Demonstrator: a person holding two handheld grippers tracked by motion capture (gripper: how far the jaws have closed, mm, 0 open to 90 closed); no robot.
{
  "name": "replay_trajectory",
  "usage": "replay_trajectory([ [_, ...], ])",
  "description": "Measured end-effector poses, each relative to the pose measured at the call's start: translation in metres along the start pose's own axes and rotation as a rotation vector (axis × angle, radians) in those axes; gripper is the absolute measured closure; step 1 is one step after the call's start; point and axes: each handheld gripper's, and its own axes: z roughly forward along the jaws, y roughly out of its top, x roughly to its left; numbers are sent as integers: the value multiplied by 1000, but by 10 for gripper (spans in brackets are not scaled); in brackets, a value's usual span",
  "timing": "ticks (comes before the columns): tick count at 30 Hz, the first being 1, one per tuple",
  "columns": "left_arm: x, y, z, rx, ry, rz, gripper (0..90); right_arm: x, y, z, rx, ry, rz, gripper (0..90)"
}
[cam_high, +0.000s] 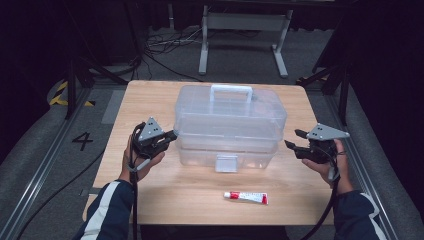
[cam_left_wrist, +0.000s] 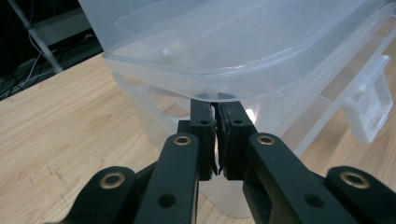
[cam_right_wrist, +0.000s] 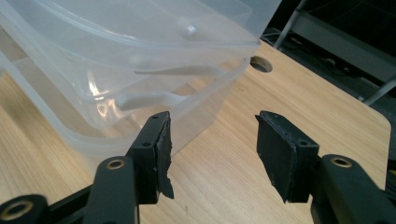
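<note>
- The left gripper (cam_high: 171, 135) has its jaws pressed together with nothing between them; in the left gripper view (cam_left_wrist: 217, 114) the tips sit right under the overhanging rim of the clear plastic storage box with a white carry handle (cam_high: 230, 125), at its left end. Whether they touch the rim I cannot tell.
- The right gripper (cam_high: 295, 139) stands with its jaws well apart and empty; in the right gripper view (cam_right_wrist: 212, 128) bare wood shows between them, and the box's right end lies just beyond the left-hand jaw, not touched.
- The box sits in the middle of the light wooden table (cam_high: 150, 100), its lid on and its front latch (cam_high: 226, 163) facing the person.
- A small white tube with a red cap and red lettering (cam_high: 245, 197) lies flat near the front edge, well apart from the box and both grippers.
- Open tabletop remains on each side of the box and in front of it; a round hole (cam_right_wrist: 261, 64) in the wood shows near the box's far right corner.
- Both forearms, in dark sleeves with white stripes, come in from the bottom; the left hand (cam_high: 140, 160) and right hand (cam_high: 327, 165) hold the grippers roughly level, pointing inward at the box's ends.
</note>
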Motion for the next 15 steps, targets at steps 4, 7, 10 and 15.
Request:
replay_trajectory([
  [4,1,1,0,-5,2,1,861,3,2,2,-33,3,-8,456],
  [7,1,3,1,-5,3,-1,860,5,4,2,-56,3,-12,456],
  [10,2,5,2,-12,7,3,857,7,6,3,-63,5,-21,456],
  [15,2,6,4,-13,5,5,858,10,9,5,-86,-1,-32,456],
])
